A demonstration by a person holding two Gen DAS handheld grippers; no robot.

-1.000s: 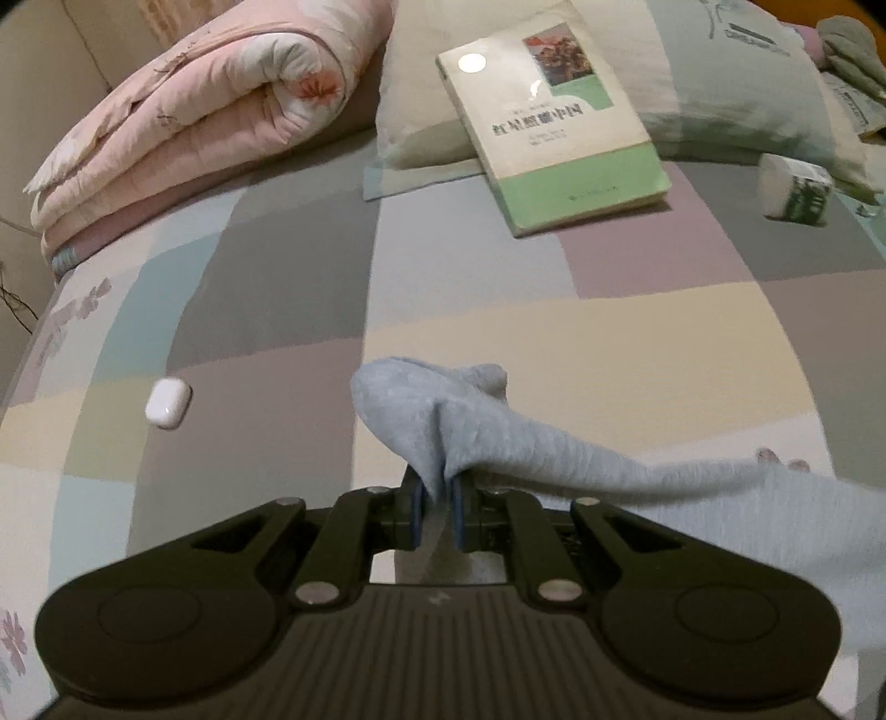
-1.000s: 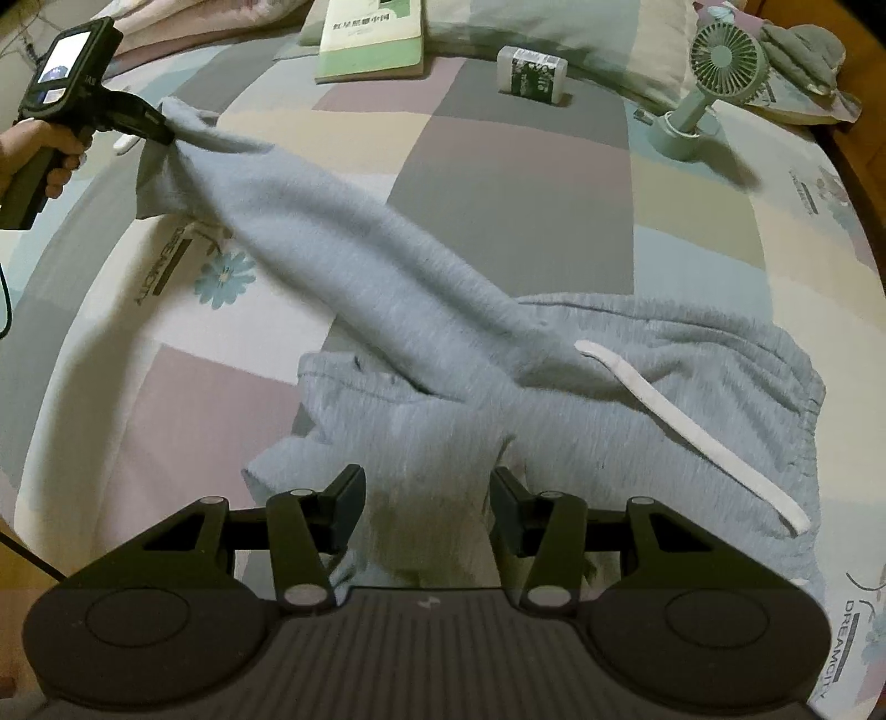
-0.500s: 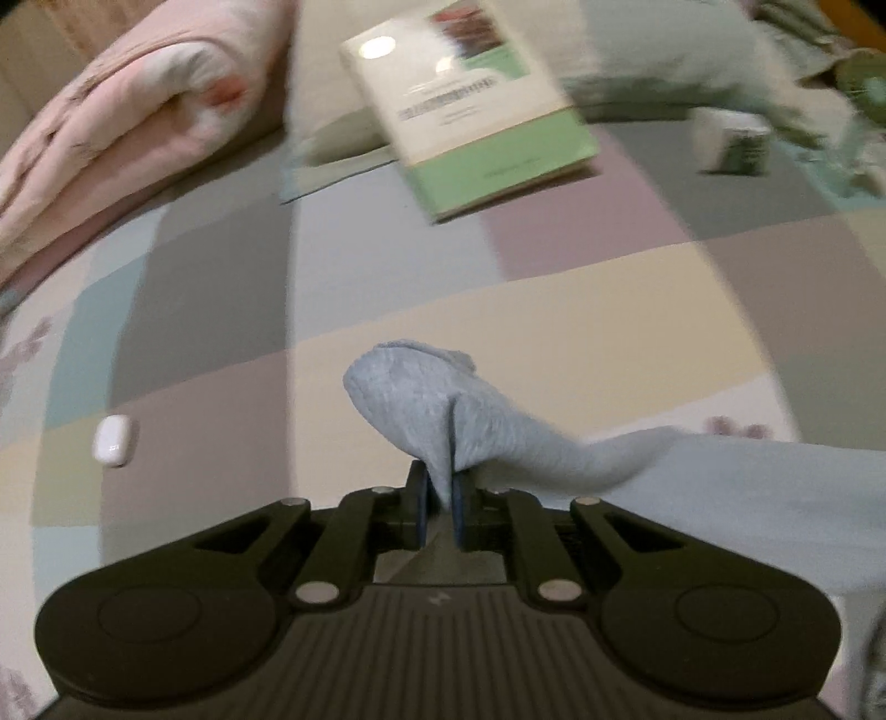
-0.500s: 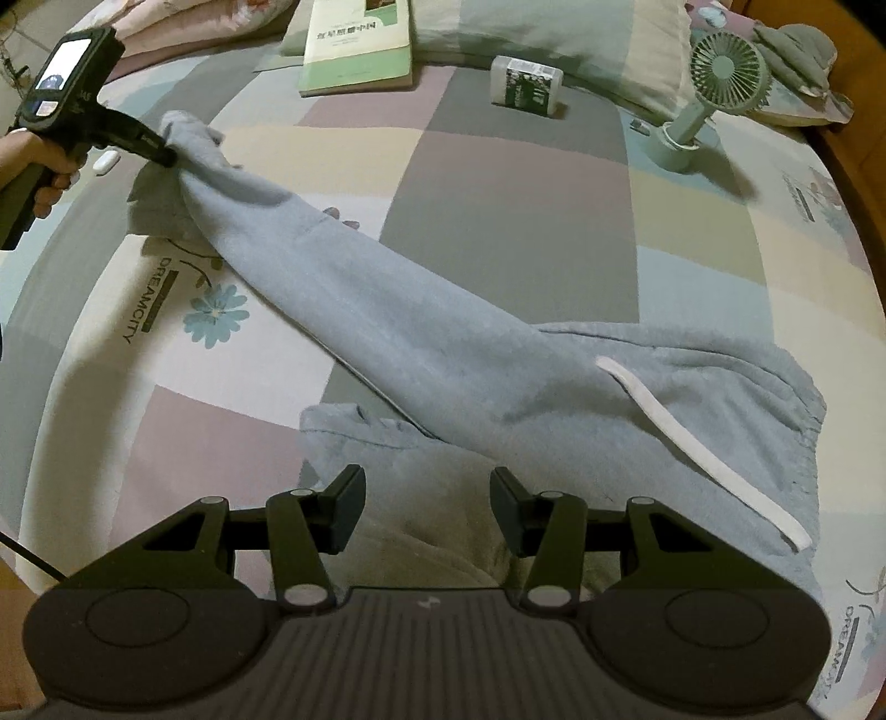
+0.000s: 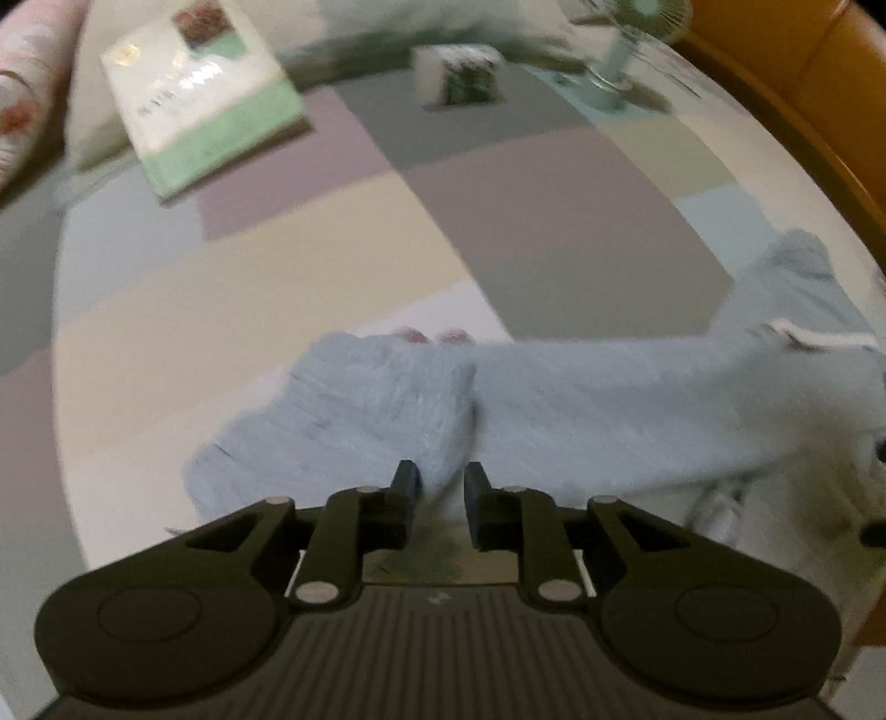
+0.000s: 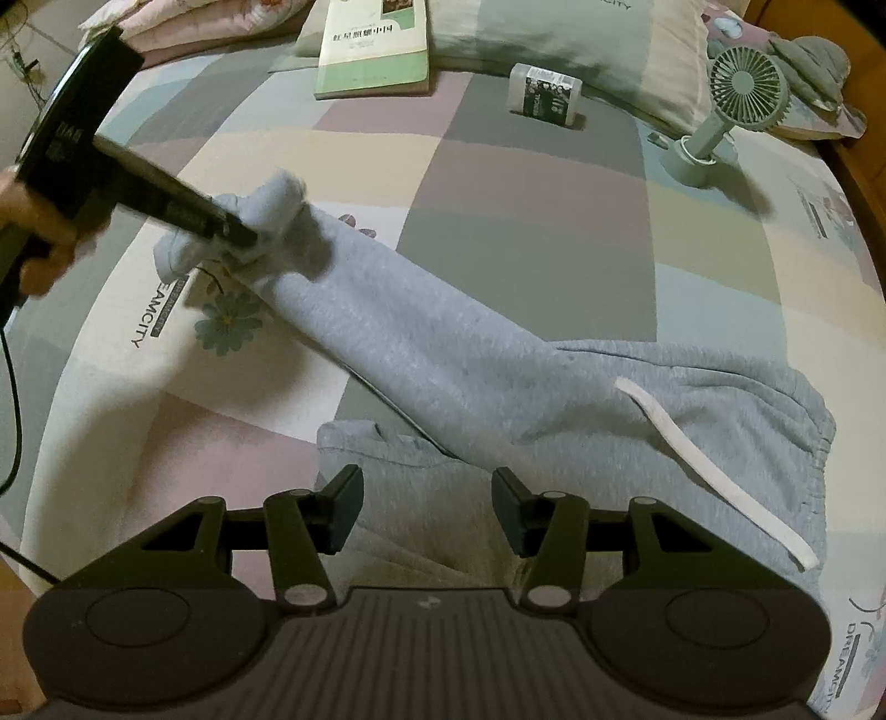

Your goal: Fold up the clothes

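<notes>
Book, box, fan beyond sweatpants; left claw just loosening around cuff, right claw spread.

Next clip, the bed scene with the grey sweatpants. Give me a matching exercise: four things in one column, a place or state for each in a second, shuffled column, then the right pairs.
Things:
1. book
2. handheld fan
3. white drawstring
4. right gripper

Places or states:
A. standing upright on its base on the bedsheet
B. lying across the waist of the grey sweatpants
C. jaws apart, nothing pinched between them
D. leaning against a pillow at the head of the bed

Pairs: 1-D, 2-A, 3-B, 4-C
</notes>
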